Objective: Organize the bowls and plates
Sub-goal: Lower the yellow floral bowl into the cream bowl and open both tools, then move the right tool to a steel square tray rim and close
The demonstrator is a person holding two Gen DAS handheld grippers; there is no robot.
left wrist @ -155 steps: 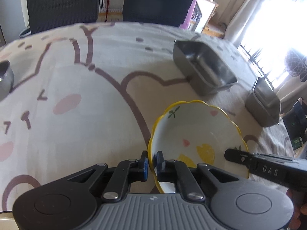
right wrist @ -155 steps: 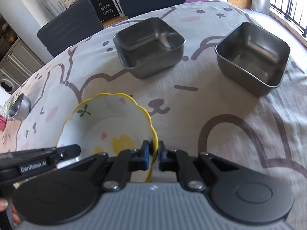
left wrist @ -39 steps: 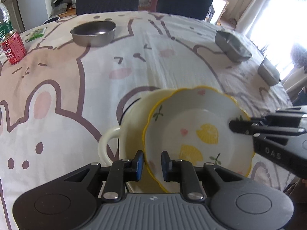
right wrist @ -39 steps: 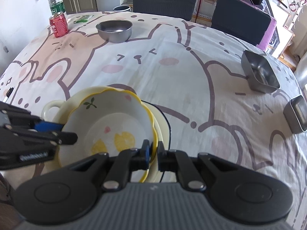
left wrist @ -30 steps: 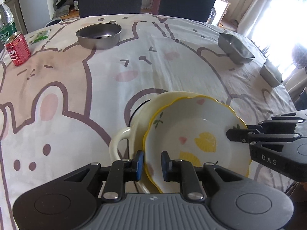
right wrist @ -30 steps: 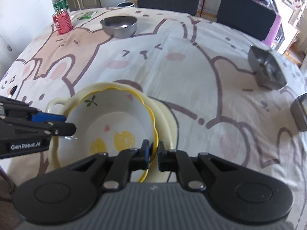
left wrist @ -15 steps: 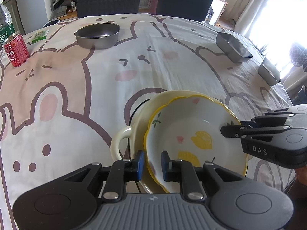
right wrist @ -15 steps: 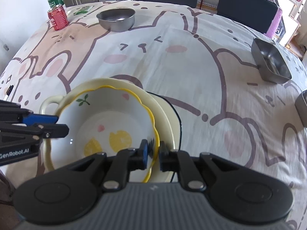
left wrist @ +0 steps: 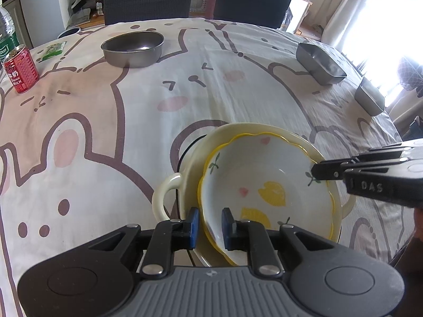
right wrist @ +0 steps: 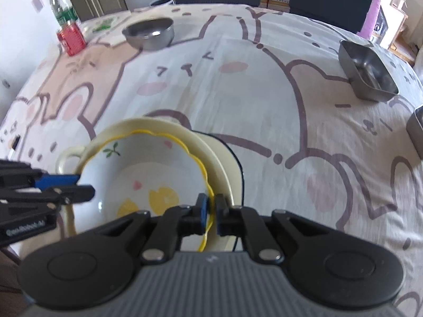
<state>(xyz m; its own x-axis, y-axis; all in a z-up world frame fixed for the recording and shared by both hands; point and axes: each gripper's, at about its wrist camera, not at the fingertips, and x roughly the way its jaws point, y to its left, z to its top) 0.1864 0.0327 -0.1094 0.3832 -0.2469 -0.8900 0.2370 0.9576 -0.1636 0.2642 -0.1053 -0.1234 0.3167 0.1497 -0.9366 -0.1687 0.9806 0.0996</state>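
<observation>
- Lemon bowl (left wrist: 264, 182): we find it nested in the cream handled dish (left wrist: 169, 192), near tabletop (left wrist: 105, 132) edge.
- Left tool (left wrist: 209, 222): parted, straddling its rim loosely.
- Right tool (right wrist: 210, 208): slightly parted astride the opposite rim.
- Beyond: round steel bowl (left wrist: 132, 49), two square steel tins (left wrist: 320, 63), red can (left wrist: 21, 70).

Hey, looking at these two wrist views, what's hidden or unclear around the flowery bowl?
- Left wrist: the near underside of the flowery bowl is hidden by the left gripper.
- Left wrist: whatever lies under the cream handled dish is covered by it.
- Right wrist: the right gripper blocks its contact with the bowl rim.
</observation>
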